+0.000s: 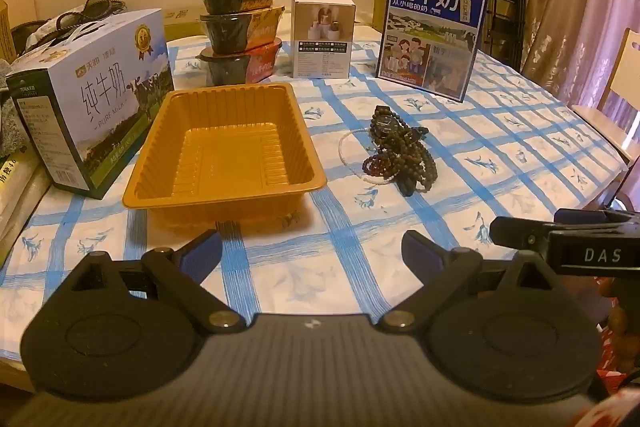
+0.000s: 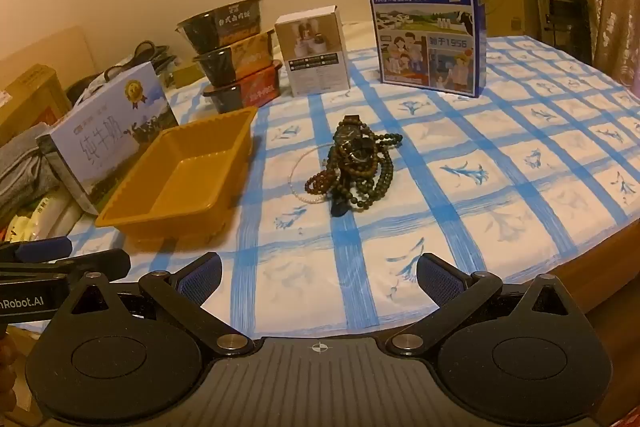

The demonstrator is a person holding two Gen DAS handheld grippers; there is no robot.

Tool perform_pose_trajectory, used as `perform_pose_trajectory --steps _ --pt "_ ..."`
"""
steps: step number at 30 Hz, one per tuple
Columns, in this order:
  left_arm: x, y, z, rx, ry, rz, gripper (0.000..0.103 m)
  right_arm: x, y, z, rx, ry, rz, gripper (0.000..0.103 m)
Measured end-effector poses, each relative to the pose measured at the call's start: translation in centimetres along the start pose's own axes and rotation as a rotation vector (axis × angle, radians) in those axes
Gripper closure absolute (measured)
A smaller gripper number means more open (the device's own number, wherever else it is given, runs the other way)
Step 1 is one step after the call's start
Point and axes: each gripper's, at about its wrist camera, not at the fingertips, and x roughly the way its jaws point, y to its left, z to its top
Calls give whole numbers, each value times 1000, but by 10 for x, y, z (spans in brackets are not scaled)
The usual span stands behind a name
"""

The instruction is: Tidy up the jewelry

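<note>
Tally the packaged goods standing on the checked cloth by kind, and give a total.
Milk cartons: 2, a pale one and a blue one
Stacked noodle bowls: 3
Small white box: 1
Orange tray: 1
Total: 7

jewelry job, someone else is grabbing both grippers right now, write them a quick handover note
Left gripper: open, empty, above the near table edge.
Right gripper: open, empty, beside it.
Jewelry pile (watch, dark bead strands, reddish bracelet, thin white bracelet) lies tangled on the blue-checked tablecloth, right of the orange tray and apart from it.
Done: nothing; the tray holds nothing.
Left: every piece, probably one at a time into the tray.
</note>
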Motion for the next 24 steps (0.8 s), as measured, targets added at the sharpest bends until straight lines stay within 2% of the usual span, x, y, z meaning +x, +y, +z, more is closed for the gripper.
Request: perform_pose_trajectory --steps 24 --pt "3 0 0 -4 2 -4 7 0 0 0 7 -4 7 0"
